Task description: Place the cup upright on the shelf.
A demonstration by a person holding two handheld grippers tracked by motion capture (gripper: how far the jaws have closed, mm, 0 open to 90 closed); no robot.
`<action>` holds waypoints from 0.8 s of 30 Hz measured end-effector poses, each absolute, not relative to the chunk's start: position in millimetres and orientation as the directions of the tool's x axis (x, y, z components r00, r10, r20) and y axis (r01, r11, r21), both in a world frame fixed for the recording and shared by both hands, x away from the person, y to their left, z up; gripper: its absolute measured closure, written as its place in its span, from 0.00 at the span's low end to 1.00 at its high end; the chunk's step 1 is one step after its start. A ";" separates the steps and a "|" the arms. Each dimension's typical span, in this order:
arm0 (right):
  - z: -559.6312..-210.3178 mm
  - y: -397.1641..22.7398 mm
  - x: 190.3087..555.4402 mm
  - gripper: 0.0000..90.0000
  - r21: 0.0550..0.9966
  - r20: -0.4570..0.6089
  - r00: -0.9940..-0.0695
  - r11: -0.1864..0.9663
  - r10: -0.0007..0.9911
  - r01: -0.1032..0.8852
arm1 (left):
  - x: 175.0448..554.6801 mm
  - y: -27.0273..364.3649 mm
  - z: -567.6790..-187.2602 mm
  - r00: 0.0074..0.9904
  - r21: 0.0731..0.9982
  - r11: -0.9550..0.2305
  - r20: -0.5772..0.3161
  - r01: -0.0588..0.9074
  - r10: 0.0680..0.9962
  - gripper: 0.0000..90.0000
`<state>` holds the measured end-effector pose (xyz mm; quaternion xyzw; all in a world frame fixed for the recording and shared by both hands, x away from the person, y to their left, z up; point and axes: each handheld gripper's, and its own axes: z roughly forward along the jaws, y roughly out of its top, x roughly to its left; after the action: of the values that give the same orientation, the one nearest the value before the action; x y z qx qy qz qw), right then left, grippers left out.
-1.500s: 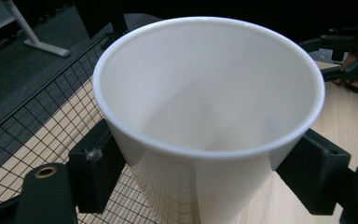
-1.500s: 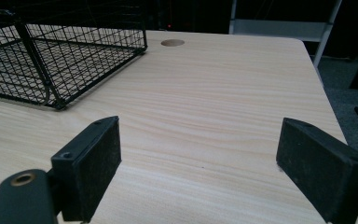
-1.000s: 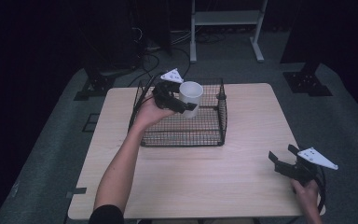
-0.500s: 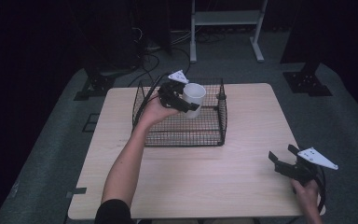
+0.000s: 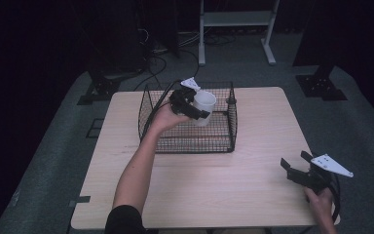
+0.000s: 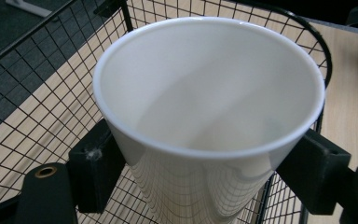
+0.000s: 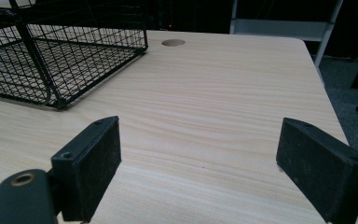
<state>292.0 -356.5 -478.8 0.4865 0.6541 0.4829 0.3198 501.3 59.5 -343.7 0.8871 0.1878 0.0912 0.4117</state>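
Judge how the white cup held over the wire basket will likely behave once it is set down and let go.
The cup looks thin-walled and empty, so probably light. Its narrow base and wide rim suggest easy tipping. The glossy side may slip in the left gripper.

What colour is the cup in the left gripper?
White, plain inside and out. The cup shows best in the left gripper view, clamped over the black wire basket.

The high view looks forward and down on the whole table [image 5: 253, 195] from above the person's side. The left gripper view sits close inside the wire basket [image 6: 37, 93]. The right gripper view faces low across the tabletop; both share the basket [image 7: 65, 51].
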 end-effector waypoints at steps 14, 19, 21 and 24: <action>-478.8 -356.7 292.1 0.14 0.943 0.053 -0.322 0.059 0.945 0.326 | 513.1 54.9 -361.2 0.911 0.745 -0.607 -0.003 0.277 0.412 0.24; -478.8 -356.6 291.9 0.14 0.944 0.053 -0.323 0.058 0.945 0.326 | 516.9 54.1 -367.7 0.908 0.741 -0.605 -0.018 0.293 0.418 0.24; -478.8 -356.7 292.0 0.14 0.944 0.053 -0.323 0.059 0.945 0.326 | 518.4 53.8 -370.5 0.909 0.736 -0.609 -0.021 0.296 0.417 0.24; -478.8 -356.7 292.0 0.14 0.944 0.053 -0.324 0.058 0.945 0.326 | 519.4 52.9 -373.0 0.909 0.730 -0.615 -0.021 0.299 0.417 0.24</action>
<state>292.0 -356.7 -478.8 0.4860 0.6535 0.4845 0.3195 519.4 52.9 -373.0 0.8954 0.2000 0.0755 0.3906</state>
